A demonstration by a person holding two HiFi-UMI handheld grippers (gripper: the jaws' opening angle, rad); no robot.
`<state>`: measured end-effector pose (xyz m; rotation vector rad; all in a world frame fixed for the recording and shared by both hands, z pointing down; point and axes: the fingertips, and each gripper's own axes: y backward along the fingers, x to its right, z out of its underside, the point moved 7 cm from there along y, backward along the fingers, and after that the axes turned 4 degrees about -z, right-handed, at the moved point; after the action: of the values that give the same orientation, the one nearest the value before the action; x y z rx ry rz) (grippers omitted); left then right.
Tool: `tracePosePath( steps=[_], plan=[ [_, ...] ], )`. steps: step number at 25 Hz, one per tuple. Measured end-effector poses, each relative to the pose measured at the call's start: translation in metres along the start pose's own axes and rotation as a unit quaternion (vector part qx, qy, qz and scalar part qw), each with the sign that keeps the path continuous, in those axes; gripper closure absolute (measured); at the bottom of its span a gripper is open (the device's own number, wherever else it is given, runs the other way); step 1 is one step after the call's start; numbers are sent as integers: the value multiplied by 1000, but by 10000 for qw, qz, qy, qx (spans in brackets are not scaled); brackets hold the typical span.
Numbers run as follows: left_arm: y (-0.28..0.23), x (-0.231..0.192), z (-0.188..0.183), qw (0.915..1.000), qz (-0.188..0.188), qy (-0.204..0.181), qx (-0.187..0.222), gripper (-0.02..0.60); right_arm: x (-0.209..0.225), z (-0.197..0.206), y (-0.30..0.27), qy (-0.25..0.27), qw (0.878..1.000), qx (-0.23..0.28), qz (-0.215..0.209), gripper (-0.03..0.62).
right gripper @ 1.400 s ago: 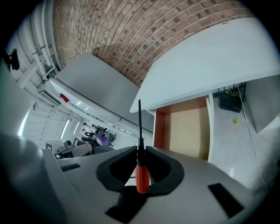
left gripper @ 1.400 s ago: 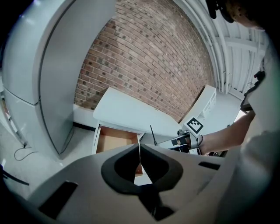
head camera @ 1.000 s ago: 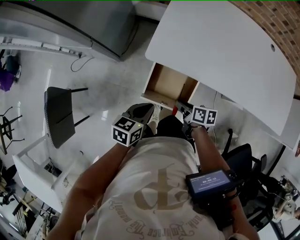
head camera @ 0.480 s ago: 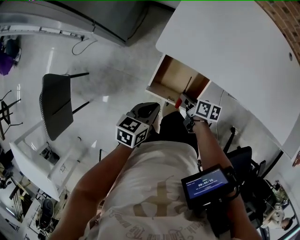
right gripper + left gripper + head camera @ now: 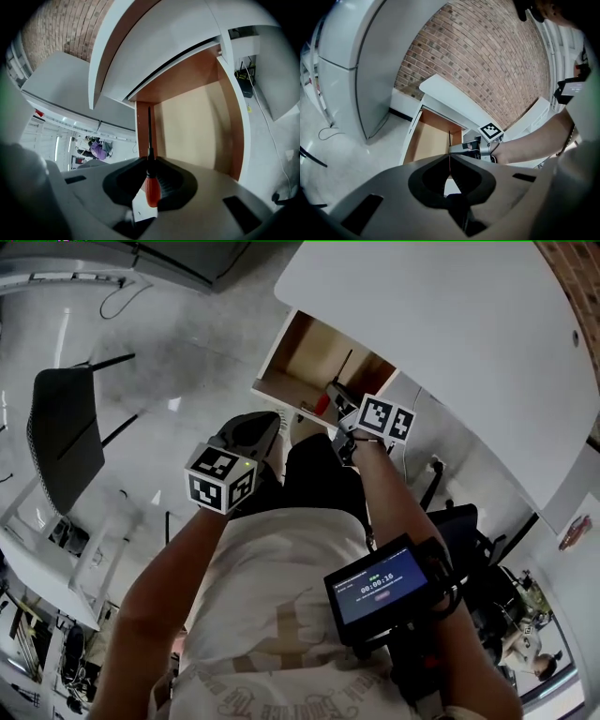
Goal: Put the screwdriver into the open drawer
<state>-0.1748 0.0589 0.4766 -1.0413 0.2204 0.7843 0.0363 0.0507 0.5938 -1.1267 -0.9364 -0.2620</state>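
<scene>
The open drawer [image 5: 305, 367] shows its bare wooden bottom under the white desk top [image 5: 450, 324]. My right gripper [image 5: 339, 401] is shut on the screwdriver [image 5: 323, 405]. In the right gripper view [image 5: 149, 161] the red handle [image 5: 152, 190] sits between the jaws. The black shaft [image 5: 149, 131] points up along the drawer's left wall, over the drawer [image 5: 201, 126]. My left gripper [image 5: 251, 432] hangs lower left of the drawer, over the floor, jaws shut with nothing between them [image 5: 449, 157]. From there I see the drawer [image 5: 429, 140] and the right gripper [image 5: 471, 146] at its right front corner.
A black chair [image 5: 61, 432] stands on the pale floor at the left. A dark office chair [image 5: 464, 526] is at the right under the desk. A small screen [image 5: 380, 585] is strapped to the right forearm. A grey cabinet [image 5: 361, 61] and a brick wall [image 5: 487, 56] stand behind the desk.
Both grippers have sunk lower. The right one has carried the screwdriver from the drawer's front corner so that its shaft now reaches over the inside of the drawer.
</scene>
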Motion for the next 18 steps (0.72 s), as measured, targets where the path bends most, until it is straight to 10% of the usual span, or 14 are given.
tracePosePath(
  steps=[18],
  plan=[
    [-39,-22,12,9989,13,465,48,557,41,-25,-55,26,9993,-248,267,523]
  ],
)
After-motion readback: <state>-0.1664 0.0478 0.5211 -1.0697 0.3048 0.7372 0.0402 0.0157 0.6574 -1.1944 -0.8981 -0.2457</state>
